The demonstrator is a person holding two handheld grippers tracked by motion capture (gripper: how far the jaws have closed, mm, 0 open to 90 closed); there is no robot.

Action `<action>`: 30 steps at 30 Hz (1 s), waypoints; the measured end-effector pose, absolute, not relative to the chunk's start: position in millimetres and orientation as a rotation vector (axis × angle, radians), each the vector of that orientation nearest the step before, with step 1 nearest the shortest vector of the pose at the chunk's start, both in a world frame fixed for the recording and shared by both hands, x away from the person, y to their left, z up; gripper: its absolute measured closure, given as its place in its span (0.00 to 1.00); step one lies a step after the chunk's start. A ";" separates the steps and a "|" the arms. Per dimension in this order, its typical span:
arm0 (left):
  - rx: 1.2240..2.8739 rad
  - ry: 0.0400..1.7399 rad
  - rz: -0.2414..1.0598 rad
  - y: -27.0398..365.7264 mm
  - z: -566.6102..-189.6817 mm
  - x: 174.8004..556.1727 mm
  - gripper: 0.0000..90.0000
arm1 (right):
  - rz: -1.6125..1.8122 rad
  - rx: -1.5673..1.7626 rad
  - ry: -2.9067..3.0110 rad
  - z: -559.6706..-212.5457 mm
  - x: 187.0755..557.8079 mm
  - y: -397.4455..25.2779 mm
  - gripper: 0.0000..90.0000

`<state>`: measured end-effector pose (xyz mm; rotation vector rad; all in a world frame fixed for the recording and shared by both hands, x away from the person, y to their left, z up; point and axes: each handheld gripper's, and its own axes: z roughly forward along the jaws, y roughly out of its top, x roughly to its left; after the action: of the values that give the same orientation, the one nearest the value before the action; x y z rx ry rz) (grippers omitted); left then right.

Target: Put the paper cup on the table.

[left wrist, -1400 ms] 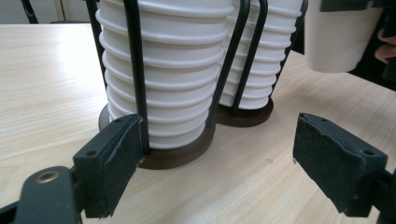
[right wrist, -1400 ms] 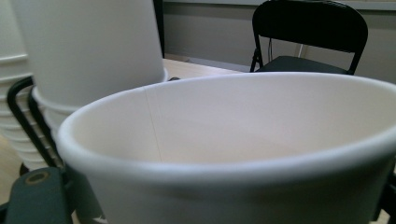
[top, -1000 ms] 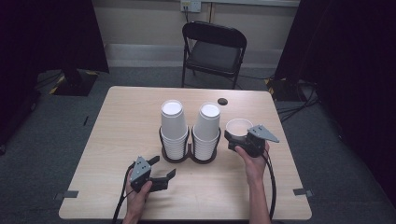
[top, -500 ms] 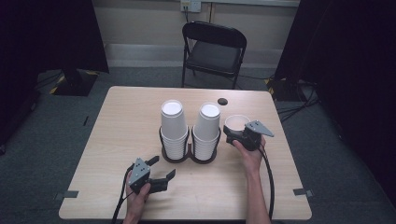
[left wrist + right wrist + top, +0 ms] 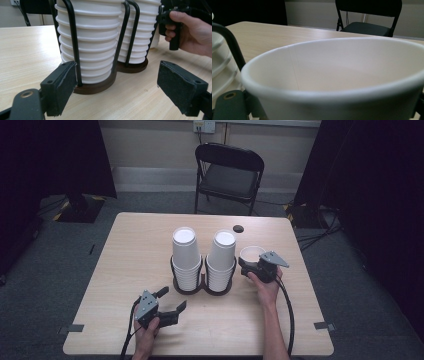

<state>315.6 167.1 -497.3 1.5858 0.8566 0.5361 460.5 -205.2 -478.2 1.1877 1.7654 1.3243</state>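
In the lower left of the high view the left gripper (image 5: 170, 302) lies low over the table (image 5: 125, 255), its jaws spread wide and holding nothing; the left gripper view shows their flat black rubbery pads (image 5: 65, 82) parted before the cup holder (image 5: 100, 85), apart from it. That holder, at the centre of the frame, is a dark round double base with thin black wire hoops rising around two stacks of inverted white paper cups, the left stack (image 5: 185, 255) and the right stack (image 5: 221, 260), whose rolled rims form close ribs down each side. Just right of them, the right gripper (image 5: 248, 265) has a single paper cup (image 5: 251, 255) held upright, mouth up, jaws closed on its wall; the right gripper view shows its smooth matte inside and thick rolled lip (image 5: 332, 92). The step in hand looks like carrying one separated cup beside the rack. The next move likely calls for setting it down level on bare wood, or turning it over onto a stack, with a light grip, since thin paper walls crush easily.
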 end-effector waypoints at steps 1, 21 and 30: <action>1.585 0.857 0.538 166.9 -497.3 315.3 0.18 | 1.320 1.183 1.774 -477.7 459.4 -205.4 0.12; 1.594 0.858 0.532 167.0 -497.1 316.3 0.18 | 1.277 1.241 1.814 -482.8 446.8 -219.1 0.14; 1.593 0.858 0.532 166.5 -497.2 315.9 0.18 | 1.214 1.307 1.879 -488.6 448.6 -218.0 0.15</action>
<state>315.9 166.5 -497.2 1.5925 0.8579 0.5320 448.6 -218.0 -488.6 1.3069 1.8792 1.2140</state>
